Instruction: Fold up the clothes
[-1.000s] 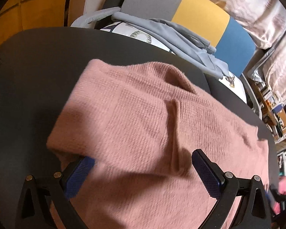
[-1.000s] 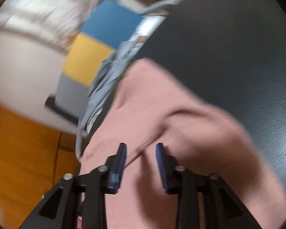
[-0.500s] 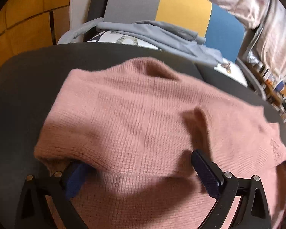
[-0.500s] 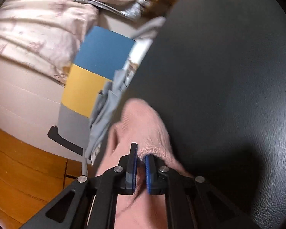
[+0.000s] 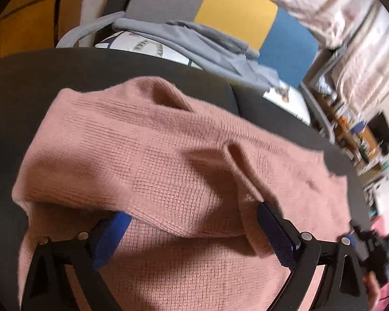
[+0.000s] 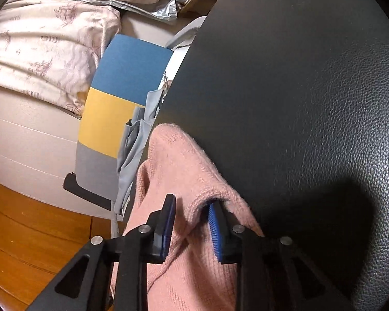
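Left gripper (image 5: 194, 229) low over the pink knitted sweater (image 5: 168, 181), fingers spread wide, one blue pad (image 5: 109, 235) tucked under a folded edge. Right gripper (image 6: 190, 229) parted, a sweater (image 6: 192, 181) fold loose between its pads. Sweater spread on the black leather-textured table (image 6: 311, 103). Beyond: grey-yellow-blue chair (image 5: 236, 13), grey garment (image 5: 194, 41) draped there.

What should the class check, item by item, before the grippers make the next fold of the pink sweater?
1. Right gripper free of the pink sweater: ok, jaws apart, though a fold of knit still sits between them.
2. Left gripper open: ok.
3. Sweater lying flat: not ok, ridges and creases.
4. Sweater fully on the black table: cannot tell.
5. Grey garment clear of the sweater: ok.
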`<state>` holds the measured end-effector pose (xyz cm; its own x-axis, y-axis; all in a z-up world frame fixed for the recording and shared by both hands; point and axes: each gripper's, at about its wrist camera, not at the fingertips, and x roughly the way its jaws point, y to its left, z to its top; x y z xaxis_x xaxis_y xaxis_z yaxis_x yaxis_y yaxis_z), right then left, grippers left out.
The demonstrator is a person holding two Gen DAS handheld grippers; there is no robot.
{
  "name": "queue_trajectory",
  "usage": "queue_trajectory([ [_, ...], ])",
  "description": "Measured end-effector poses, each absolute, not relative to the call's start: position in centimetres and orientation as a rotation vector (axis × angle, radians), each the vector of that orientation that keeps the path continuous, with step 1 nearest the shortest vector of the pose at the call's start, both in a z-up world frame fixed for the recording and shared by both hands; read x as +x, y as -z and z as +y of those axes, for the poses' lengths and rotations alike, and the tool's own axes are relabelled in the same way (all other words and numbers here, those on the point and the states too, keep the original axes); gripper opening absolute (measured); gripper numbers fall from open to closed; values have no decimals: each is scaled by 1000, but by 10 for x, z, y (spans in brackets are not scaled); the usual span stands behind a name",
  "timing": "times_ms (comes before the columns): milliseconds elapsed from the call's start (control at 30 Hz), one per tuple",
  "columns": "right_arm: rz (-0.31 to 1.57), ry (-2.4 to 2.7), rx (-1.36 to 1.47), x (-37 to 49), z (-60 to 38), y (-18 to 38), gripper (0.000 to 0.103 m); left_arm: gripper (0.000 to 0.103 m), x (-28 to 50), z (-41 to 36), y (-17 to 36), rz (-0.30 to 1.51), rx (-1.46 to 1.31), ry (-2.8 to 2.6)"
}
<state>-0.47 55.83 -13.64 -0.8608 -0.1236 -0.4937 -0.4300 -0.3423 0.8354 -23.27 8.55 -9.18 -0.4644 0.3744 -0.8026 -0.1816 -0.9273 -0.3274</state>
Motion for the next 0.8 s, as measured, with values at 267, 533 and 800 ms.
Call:
queue_trajectory([
  [267,1562,-2376,-789,-21,549,128,25,99,-219,48,90,-539,-1369,-2291],
  [533,1462,-2423,-777,-18,541,124,22,95,-223,83,90,-398,-1369,-2327],
  [800,1462,-2439,-813,-19,542,121,26,12,-225,84,52,-278,-1296,-2329],
])
